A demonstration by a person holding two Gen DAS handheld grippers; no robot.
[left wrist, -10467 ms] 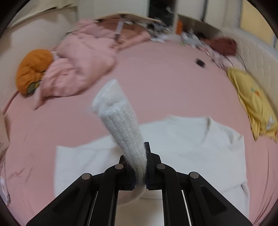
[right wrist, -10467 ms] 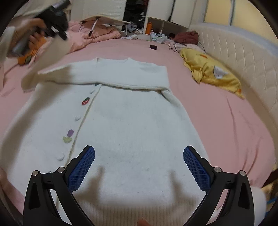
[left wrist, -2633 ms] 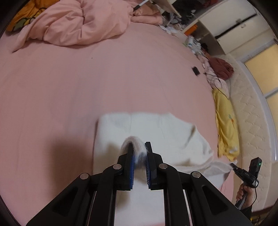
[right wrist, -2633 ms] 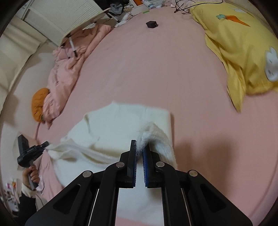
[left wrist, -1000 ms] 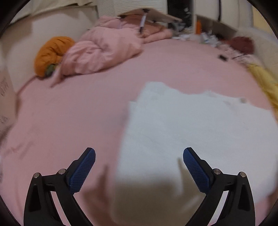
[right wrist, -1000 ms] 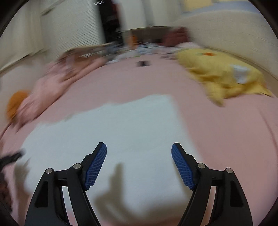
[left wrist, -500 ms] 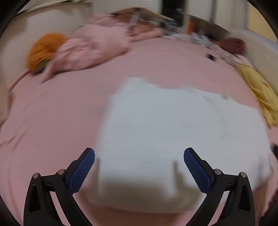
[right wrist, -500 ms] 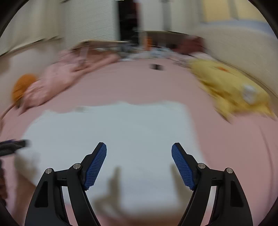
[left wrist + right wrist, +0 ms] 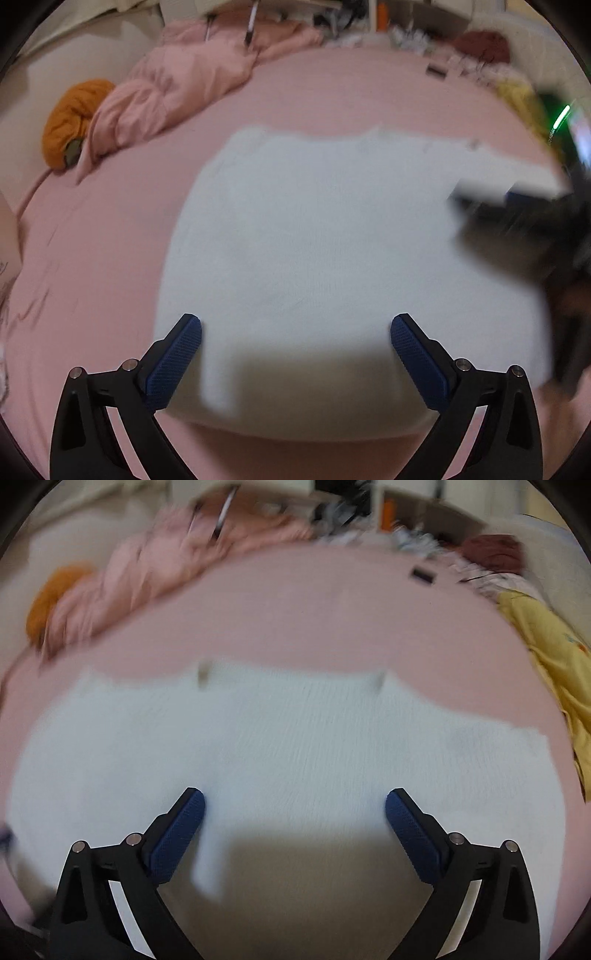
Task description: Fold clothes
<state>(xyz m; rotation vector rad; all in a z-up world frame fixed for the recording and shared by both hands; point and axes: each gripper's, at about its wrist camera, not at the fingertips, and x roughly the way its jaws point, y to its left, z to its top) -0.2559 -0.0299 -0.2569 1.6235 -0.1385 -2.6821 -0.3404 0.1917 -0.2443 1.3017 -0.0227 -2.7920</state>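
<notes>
1. Vs 2.6 s back: both grippers were pinching fuzzy edges of the white knitted cardigan (image 9: 332,258) then. Now the left gripper (image 9: 296,332) is spread wide w/ nothing between its blue ribbed pads (image 9: 173,363) — same for the right gripper (image 9: 294,808), pads apart and empty.
2. The cardigan lies flat as a folded rectangle on the pink bed sheet (image 9: 110,240). 10.5 s ago it was spread out full length w/ a sleeve lifted in the left gripper, so it's a much more compact shape now.
3. Vs 0.5 s ago: the folded cardigan fills more of both views, and the right gripper shows up in the left wrist view as a dark blurred shape (image 9: 517,221) at the right edge over the cardigan's far corner. Can't tell if it touches the fabric — too smeared.
4. Both grippers hang over the near edge of the cardigan; their shadows fall on it.
5. Background stuff: crumpled pink duvet (image 9: 177,85) at the far left of the bed, orange cushion (image 9: 70,118) just beside it, yellow pillowcase (image 9: 546,653) off to the right, small black object (image 9: 423,575) on the sheet well beyond the cardigan.
6. Containers: only the shelf unit (image 9: 424,502) behind the bed, contents too blurred to make out.
</notes>
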